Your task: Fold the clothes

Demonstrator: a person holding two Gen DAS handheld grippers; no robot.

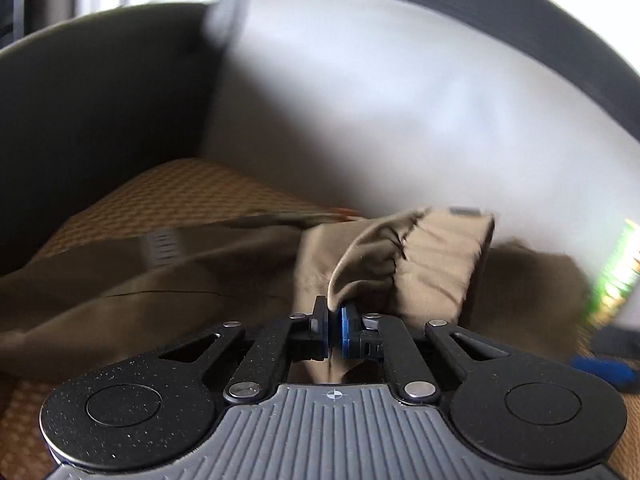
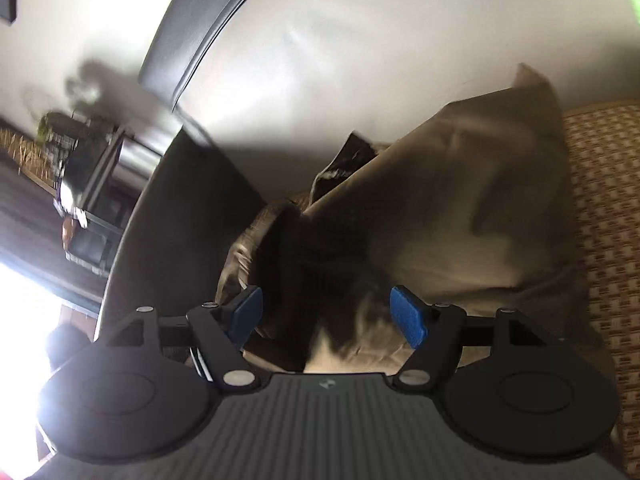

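A khaki garment (image 1: 120,280) with an elastic gathered waistband (image 1: 436,256) lies spread over a woven orange-brown mat (image 1: 180,188). My left gripper (image 1: 334,320) is shut on a fold of the cloth near the waistband, and the pinched cloth rises above the jaws. In the right wrist view the same khaki garment (image 2: 460,208) stands lifted and blurred over the mat (image 2: 608,208). My right gripper (image 2: 326,312) hovers over the garment's near edge with its blue pads (image 2: 408,316) wide apart; cloth lies below the gap, and neither pad presses on it.
A white padded wall with a dark grey border (image 1: 400,80) rises behind the mat. A dark olive panel (image 1: 100,100) stands at the left. A green can (image 1: 616,268) and a blue object (image 1: 604,368) sit at the right edge. Furniture and a bright doorway (image 2: 24,320) show far left.
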